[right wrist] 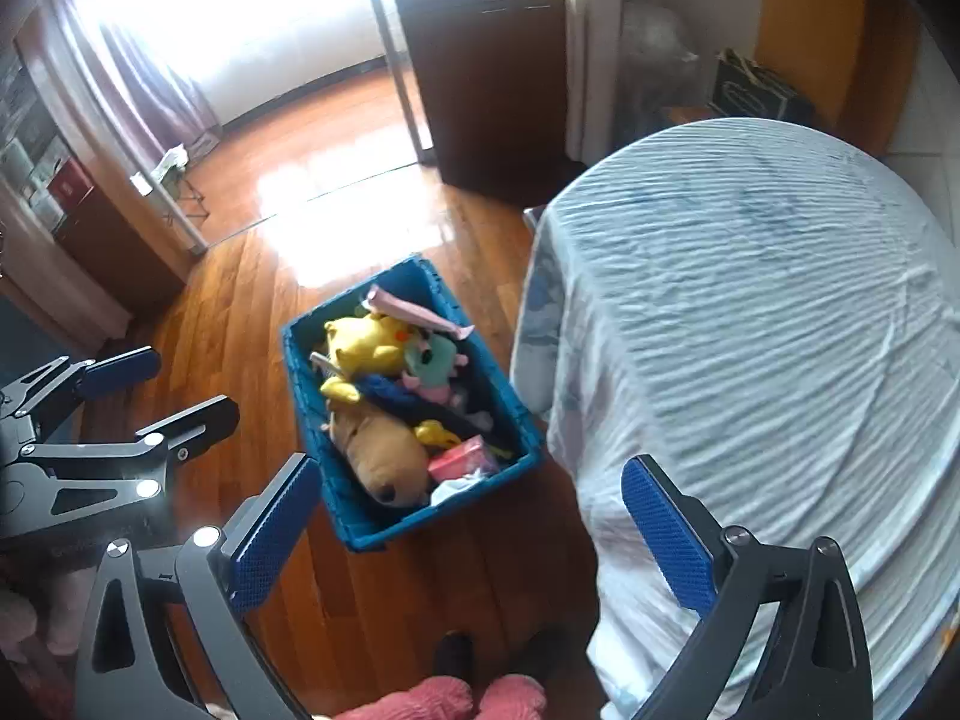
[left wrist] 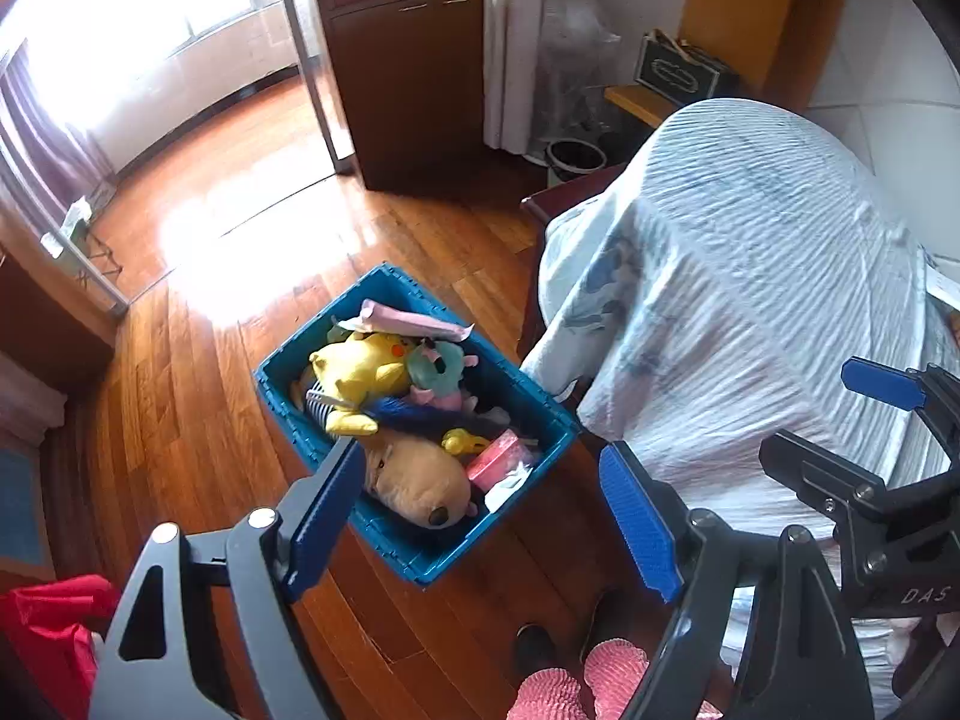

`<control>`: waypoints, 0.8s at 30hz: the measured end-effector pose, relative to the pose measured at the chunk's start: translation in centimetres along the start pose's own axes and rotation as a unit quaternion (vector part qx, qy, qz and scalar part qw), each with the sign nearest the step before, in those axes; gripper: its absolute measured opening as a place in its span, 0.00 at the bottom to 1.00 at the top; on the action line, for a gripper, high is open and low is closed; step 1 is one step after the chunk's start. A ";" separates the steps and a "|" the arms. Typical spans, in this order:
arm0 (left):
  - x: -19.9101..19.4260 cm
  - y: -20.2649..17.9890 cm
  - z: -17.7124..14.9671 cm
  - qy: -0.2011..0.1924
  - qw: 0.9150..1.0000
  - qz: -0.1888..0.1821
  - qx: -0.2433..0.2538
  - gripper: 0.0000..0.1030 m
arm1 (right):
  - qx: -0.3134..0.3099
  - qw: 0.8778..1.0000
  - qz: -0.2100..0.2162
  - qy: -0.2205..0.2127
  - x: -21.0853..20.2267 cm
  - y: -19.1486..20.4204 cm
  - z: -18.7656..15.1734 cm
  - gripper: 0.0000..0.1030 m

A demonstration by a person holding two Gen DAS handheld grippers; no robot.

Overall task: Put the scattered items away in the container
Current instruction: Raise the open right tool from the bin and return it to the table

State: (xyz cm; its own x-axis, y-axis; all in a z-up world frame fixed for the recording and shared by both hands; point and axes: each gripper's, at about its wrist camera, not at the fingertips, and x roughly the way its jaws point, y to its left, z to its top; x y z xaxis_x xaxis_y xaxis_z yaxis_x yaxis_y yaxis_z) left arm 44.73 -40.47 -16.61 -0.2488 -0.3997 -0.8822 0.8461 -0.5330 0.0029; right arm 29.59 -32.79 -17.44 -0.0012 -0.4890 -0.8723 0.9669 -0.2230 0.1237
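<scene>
I hold my left gripper (left wrist: 486, 516) and right gripper (right wrist: 474, 534) wide open and empty above the blue crate (left wrist: 288, 414) of plush toys (left wrist: 360, 372) beside the cloth-covered table (left wrist: 750, 276)

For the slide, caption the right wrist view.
Open right claw above a blue crate full of plush toys, beside a cloth-draped table.

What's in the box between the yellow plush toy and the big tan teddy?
In the left wrist view, a dark blue fuzzy item lies between the yellow plush toy and the tan plush bear inside the blue plastic crate.
</scene>
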 end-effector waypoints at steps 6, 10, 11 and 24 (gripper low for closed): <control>-1.8 -7.0 1.5 -0.024 0.996 -0.031 0.076 0.78 | 0.073 0.996 -0.053 -0.026 -4.5 -6.2 -2.5 0.98; -2.7 -12.5 2.1 -0.032 0.990 -0.059 0.124 0.78 | 0.122 0.988 -0.088 -0.041 -7.9 -10.4 -4.5 0.98; -2.9 -13.8 2.1 -0.034 0.988 -0.065 0.136 0.78 | 0.135 0.985 -0.098 -0.045 -8.8 -11.5 -5.1 0.98; -6.5 -32.0 0.0 -0.046 0.954 -0.152 0.256 0.78 | 0.283 0.939 -0.183 -0.070 -18.7 -24.1 -15.8 0.98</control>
State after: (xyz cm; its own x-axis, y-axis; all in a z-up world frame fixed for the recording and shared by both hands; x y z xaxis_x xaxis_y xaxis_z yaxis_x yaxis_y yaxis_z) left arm 19.24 -20.81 -11.00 -0.5063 -0.2197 -0.8339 0.3933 -0.9194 0.0034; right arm 10.28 -4.95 -11.54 -0.3796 -0.3894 -0.8392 0.6052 -0.7906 0.0931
